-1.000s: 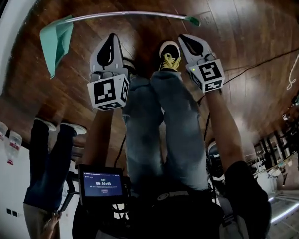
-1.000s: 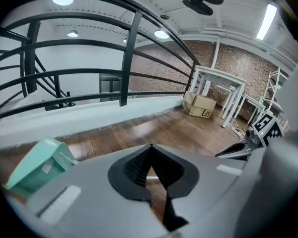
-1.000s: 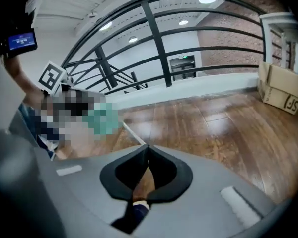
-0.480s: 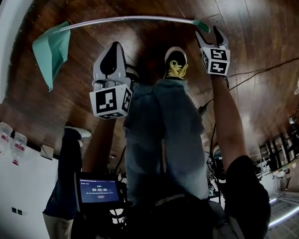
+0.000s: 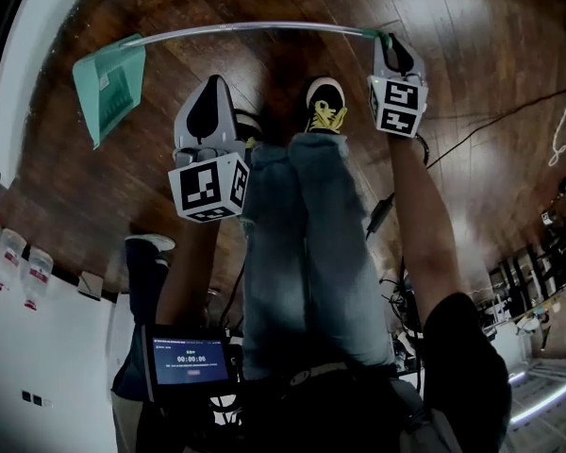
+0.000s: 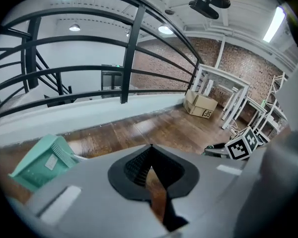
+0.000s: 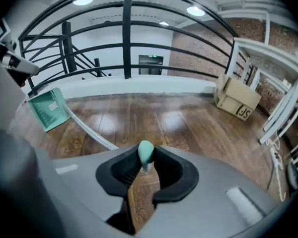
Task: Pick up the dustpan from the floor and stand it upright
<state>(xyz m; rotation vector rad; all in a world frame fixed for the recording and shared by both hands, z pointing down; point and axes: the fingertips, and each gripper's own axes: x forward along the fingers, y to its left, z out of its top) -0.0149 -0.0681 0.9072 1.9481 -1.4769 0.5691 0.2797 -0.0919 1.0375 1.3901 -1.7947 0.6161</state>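
The dustpan lies on the dark wood floor: a green pan [image 5: 108, 88] at the left, a long silver handle [image 5: 255, 28] and a green handle tip [image 5: 373, 34] at the right. My right gripper [image 5: 389, 41] points down at that tip. In the right gripper view the tip [image 7: 145, 152] stands between the closing jaws, both pads against it; the pan [image 7: 48, 108] lies far left. My left gripper [image 5: 212, 83] hovers shut and empty over the floor, well short of the handle. Its own view shows the pan [image 6: 42, 160] at the lower left.
My jeans legs and a yellow-laced shoe [image 5: 323, 107] stand between the grippers. Another person [image 5: 137, 281] stands at the lower left beside a small screen [image 5: 191, 357]. A black cable [image 5: 481, 125] crosses the floor at right. A cardboard box [image 7: 237, 103] sits by the black railing [image 7: 126, 33].
My right gripper travelled away from me to the handle's green tip, opened wide, then closed round it. The pan has turned slightly. My left gripper stayed about where it was.
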